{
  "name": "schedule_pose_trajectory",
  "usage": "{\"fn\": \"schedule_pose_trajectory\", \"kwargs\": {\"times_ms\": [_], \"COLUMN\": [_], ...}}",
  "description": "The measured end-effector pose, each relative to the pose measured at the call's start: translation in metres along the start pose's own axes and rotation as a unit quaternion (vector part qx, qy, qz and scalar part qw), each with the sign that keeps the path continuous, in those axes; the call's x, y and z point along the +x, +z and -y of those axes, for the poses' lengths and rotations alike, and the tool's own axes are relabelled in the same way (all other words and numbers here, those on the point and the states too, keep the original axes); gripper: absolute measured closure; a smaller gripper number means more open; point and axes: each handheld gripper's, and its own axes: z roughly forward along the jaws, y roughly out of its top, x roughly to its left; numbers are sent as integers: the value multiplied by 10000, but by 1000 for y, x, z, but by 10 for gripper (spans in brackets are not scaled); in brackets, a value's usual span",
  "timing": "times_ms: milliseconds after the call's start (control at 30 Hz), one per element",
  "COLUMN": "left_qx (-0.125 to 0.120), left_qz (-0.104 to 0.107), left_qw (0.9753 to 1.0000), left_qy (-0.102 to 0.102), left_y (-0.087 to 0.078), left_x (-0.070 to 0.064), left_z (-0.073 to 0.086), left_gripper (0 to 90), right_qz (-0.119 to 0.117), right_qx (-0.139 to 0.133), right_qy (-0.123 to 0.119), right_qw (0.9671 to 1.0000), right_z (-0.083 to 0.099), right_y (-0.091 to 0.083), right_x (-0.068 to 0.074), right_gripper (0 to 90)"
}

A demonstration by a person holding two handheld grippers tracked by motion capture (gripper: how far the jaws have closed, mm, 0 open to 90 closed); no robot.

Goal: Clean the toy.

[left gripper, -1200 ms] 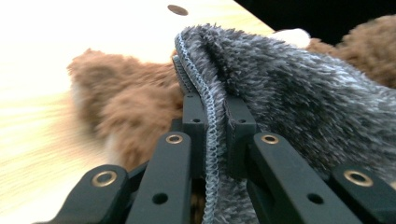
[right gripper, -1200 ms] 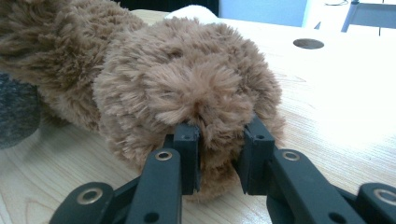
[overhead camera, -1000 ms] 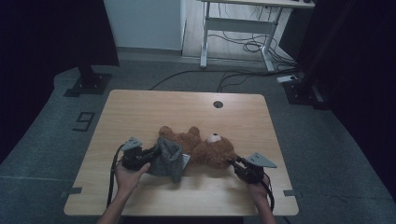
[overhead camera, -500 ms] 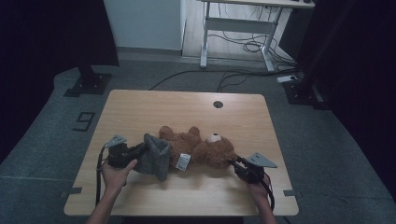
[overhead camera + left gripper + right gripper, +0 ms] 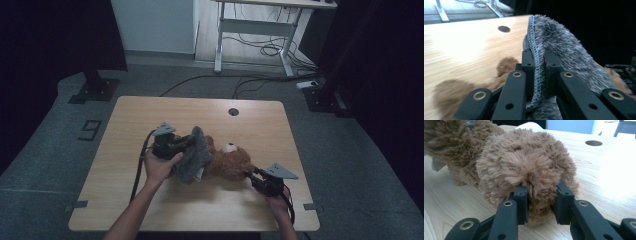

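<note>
A brown teddy bear [image 5: 230, 162] lies on the wooden table [image 5: 150, 115], its white muzzle up. My left gripper [image 5: 187, 141] is shut on the stitched edge of a grey fuzzy cloth [image 5: 196, 154], which is lifted and draped over the bear's left half. In the left gripper view the cloth [image 5: 564, 47] rises between my left gripper's [image 5: 539, 56] jaws, with brown fur [image 5: 506, 65] below. My right gripper [image 5: 248, 175] is shut on a rounded furry end of the bear at its right. Up close, this fur bulges between the jaws of my right gripper [image 5: 541, 188] on the bear [image 5: 524, 162].
A round cable hole [image 5: 233, 111] sits near the table's far edge. Beyond the table are a white desk frame [image 5: 255, 30], floor cables [image 5: 250, 82] and black stand bases [image 5: 95, 90]. A "9" mark [image 5: 90, 130] is on the floor at left.
My left gripper first drew left with the grey cloth, then moved right and up, bringing the cloth over the bear's left half. The right gripper has kept its hold in place.
</note>
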Motion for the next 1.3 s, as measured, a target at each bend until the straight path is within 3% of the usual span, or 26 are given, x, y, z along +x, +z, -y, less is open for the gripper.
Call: {"fn": "schedule_pose_trajectory", "kwargs": {"times_ms": [100,167,300,467,500,600,667,700,733,767,867,900,933,967,1033,1067,1133,1200,1233,1267,1300], "left_qx": [216,233,328,239,174,120,116,101,101,77,66,54,40,33,34,37,42,41,28,28,21], "left_qz": [-107,-120,-113,64,125,200,212,233,233,255,290,308,326,355,368,376,389,428,447,447,446], "left_qw": [9997,9996,9994,9992,9990,9989,9989,9990,9990,9990,9989,9989,9987,9986,9986,9985,9985,9982,9981,9981,9981], "left_qy": [84,92,-45,-321,-394,-416,-411,-372,-372,-369,-370,-363,-388,-387,-386,-388,-386,-415,-421,-421,-425], "left_y": [15,17,17,15,13,11,11,9,9,8,6,5,4,3,2,2,0,0,-1,-1,-1], "left_x": [-3,-3,4,11,12,10,9,8,8,7,6,6,6,6,6,6,6,6,6,6,6], "left_z": [3,5,14,30,36,43,45,49,49,53,56,57,58,60,61,62,64,66,68,68,68], "left_gripper": [807,806,807,806,806,806,807,807,807,807,807,807,807,807,807,807,807,807,807,807,806], "right_qz": [-13,-20,-81,-37,-46,-110,-112,-184,-184,-193,-263,-263,-323,-414,-437,-499,-524,-609,-763,-763,-834], "right_qx": [25,32,67,114,175,192,71,-160,-160,-134,193,193,353,727,872,1231,1311,1545,1600,1600,1530], "right_qy": [-40,-57,-39,-38,-21,-79,-8,248,248,405,467,467,471,436,437,495,539,847,1074,1074,1077], "right_qw": [10000,10000,9999,9999,9998,9997,9999,9994,9994,9989,9984,9984,9977,9955,9943,9899,9885,9825,9783,9783,9788], "right_z": [0,0,0,-3,-7,-17,-21,-31,-31,-38,-48,-48,-50,-53,-53,-51,-49,-43,-35,-35,-30], "right_y": [-1,-2,-1,-5,-9,-15,-18,-23,-23,-21,-6,-6,1,18,24,38,42,49,53,53,53], "right_x": [-1,-1,-2,-2,-1,2,3,-1,-1,-3,-6,-6,-6,-4,-3,-1,-1,-3,-6,-6,-6], "right_gripper": [663,650,632,505,439,346,324,282,282,231,154,154,136,109,92,46,32,22,37,37,108]}}
